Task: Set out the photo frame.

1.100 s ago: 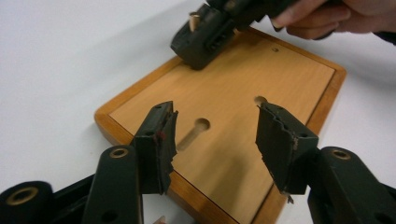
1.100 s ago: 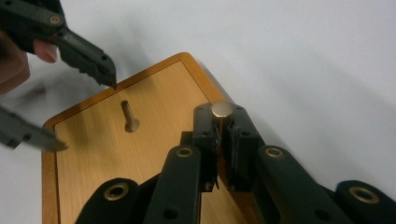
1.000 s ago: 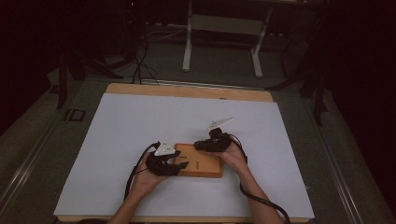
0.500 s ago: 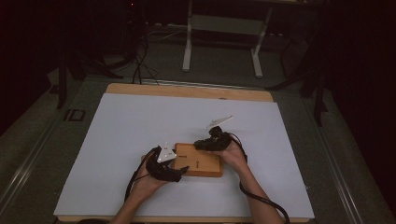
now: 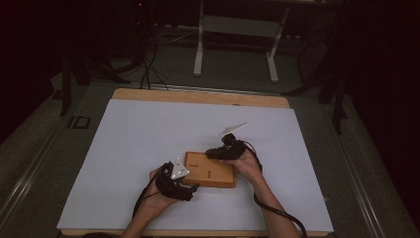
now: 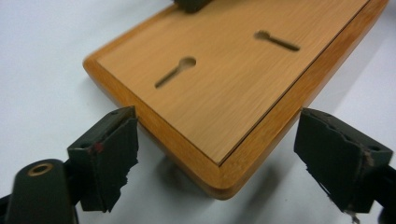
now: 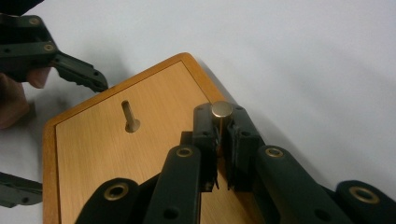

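A flat rectangular board of honey-coloured wood point(image 5: 210, 170), rounded at the rim and cut with two keyhole slots point(image 6: 176, 72), lies on the white-covered bench point(image 5: 138, 139) near its front edge. The left gripper point(image 6: 224, 154) has dropped back to the board's near corner since a second ago, jaws wide astride it, not touching. The right gripper point(image 7: 222, 135) is pinched tight on a small brass-coloured round peg point(image 7: 222, 110) over the board's far edge

Dim, murky high view with dark surroundings; gripper views brighter, soft shadows, edges perhaps slightly blurred.
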Demonstrator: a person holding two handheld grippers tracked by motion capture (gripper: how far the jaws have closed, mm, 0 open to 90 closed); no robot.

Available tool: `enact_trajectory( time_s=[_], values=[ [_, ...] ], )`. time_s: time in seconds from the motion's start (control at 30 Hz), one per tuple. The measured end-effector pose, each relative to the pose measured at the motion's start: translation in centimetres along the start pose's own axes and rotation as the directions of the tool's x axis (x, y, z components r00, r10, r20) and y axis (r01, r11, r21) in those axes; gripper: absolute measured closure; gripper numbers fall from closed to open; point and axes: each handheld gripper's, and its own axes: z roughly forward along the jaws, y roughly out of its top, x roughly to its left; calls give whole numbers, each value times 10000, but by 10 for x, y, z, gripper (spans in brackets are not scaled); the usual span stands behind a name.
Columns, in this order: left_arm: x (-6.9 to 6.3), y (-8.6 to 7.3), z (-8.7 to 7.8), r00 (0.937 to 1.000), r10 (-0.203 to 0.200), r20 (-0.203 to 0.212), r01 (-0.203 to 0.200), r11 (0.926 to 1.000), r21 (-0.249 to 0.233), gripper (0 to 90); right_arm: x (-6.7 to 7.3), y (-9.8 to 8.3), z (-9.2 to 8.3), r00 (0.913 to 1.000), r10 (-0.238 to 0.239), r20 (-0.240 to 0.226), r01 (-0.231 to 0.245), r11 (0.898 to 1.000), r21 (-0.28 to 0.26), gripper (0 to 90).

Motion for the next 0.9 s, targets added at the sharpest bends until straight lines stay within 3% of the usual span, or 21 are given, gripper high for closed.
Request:
enact_trajectory(
  time_s=[0.2,0.27,0.37,0.47,0.6,0.77,0.83,0.9],
  values=[
    [0,-2,5,9999,76,-123,-72,9993,355,103,0,1,0,10000,78,6,-78,9999,73,840],
    [0,-2,6,9993,130,-346,-115,9989,452,117,0,1,0,9999,109,-7,-109,9999,93,840],
    [4,-3,6,9997,-211,-88,215,9986,475,133,-2,2,0,9998,188,-54,-188,9998,95,840],
    [1,-3,3,9986,290,-432,-275,9990,339,180,-3,2,0,9997,241,-69,-241,9997,54,841],
    [-4,-2,2,9918,851,-959,-832,9963,237,196,-4,2,0,9997,228,-126,-228,9997,10,841],
    [-6,-1,1,9865,1122,-1194,-1115,9937,121,194,-3,2,0,9998,202,-62,-202,9998,-2,841],
    [-7,0,-1,9812,1372,-1357,-1396,9902,-87,203,0,3,0,9997,-87,230,87,10000,30,841],
    [-8,0,-2,9803,1419,-1375,-1448,9894,-113,209,4,4,0,9982,-343,485,338,9994,112,841]
  ],
)
